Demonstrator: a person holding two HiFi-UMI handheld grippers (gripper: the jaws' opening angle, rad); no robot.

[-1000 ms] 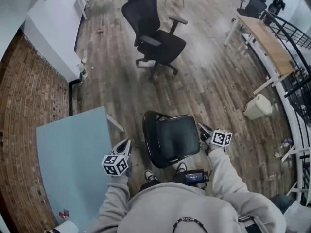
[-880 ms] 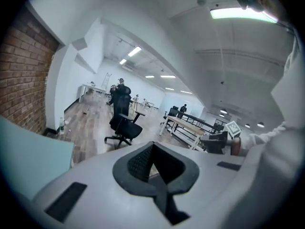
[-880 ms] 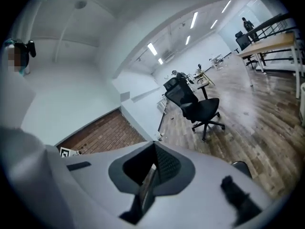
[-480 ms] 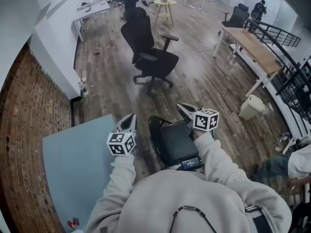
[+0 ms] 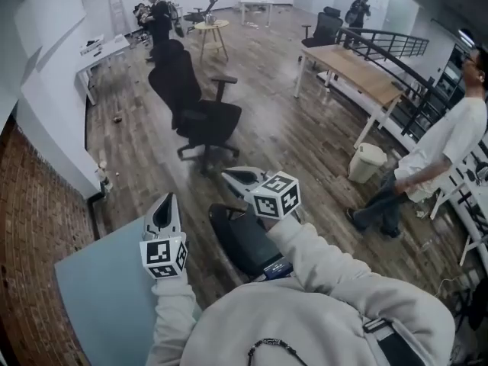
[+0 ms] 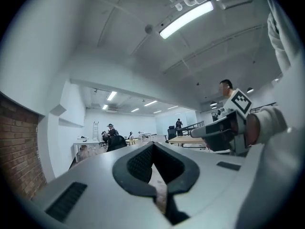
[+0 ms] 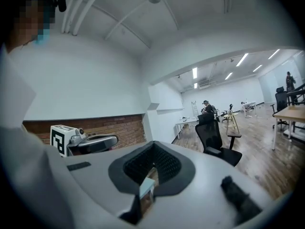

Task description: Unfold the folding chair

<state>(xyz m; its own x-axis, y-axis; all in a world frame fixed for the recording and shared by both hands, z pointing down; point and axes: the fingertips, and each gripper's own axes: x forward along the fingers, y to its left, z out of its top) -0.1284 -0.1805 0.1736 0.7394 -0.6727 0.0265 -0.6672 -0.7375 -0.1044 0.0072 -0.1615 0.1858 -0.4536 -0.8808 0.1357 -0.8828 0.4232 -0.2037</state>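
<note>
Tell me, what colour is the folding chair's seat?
The folding chair's seat is black, clearest in the head view.

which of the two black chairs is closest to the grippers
The folding chair, the low black seat just in front of the person, under the right gripper. The office chair, with armrests and a wheeled base, stands farther off.

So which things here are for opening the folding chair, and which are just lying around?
For the job: folding chair; left gripper; right gripper, both shut and empty.
Just lying about: office chair; bin; wooden desk; pale blue table.
</note>
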